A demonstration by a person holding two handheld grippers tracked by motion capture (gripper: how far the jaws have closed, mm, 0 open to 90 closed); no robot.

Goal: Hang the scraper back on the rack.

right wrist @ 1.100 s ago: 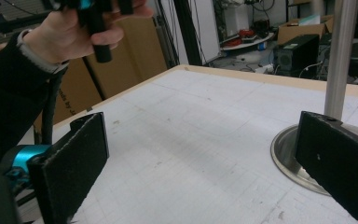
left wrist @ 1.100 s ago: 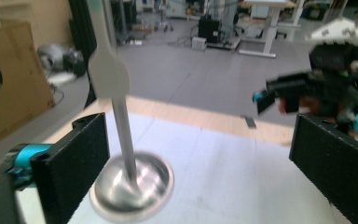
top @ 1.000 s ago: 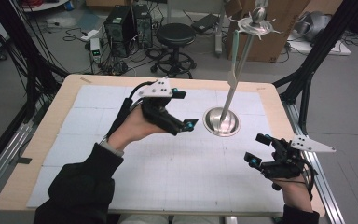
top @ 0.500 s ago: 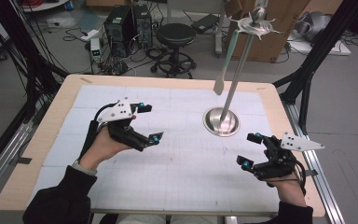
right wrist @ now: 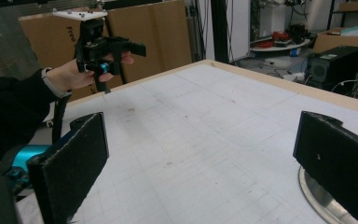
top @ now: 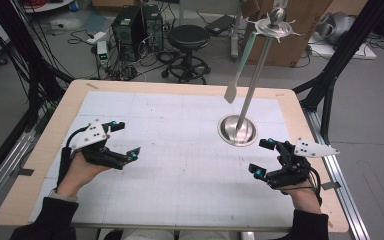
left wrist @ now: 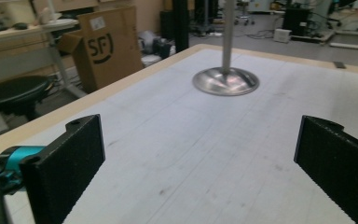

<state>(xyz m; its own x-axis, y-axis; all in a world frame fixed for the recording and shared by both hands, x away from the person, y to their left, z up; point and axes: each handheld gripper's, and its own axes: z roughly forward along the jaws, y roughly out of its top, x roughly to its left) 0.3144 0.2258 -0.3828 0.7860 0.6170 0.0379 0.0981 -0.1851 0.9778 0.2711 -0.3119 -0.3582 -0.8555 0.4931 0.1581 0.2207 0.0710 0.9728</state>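
Observation:
A metal stand with a round base (top: 237,131) and a tall pole rises at the table's right middle. From its top hangs a pale green spatula (top: 239,67), its blade in the air left of the pole. My left gripper (top: 126,138) is open at the table's left, far from the stand, nothing between its jaws. My right gripper (top: 259,156) is open too, just in front and to the right of the base. In the left gripper view, the left gripper (left wrist: 200,140) frames bare table with the base (left wrist: 225,80) ahead. The right gripper (right wrist: 200,144) faces the left gripper (right wrist: 107,46).
A white gridded mat (top: 180,150) covers the wooden table (top: 55,120). Behind the table's far edge stand a black stool (top: 187,37), computer cases (top: 135,25) and cardboard boxes (top: 300,45). Black frame posts (top: 330,85) flank the table.
My left gripper has drawn back from beside the stand's base to the table's left, still open. The hanging spatula has swung out left of the pole. The right gripper barely shifted.

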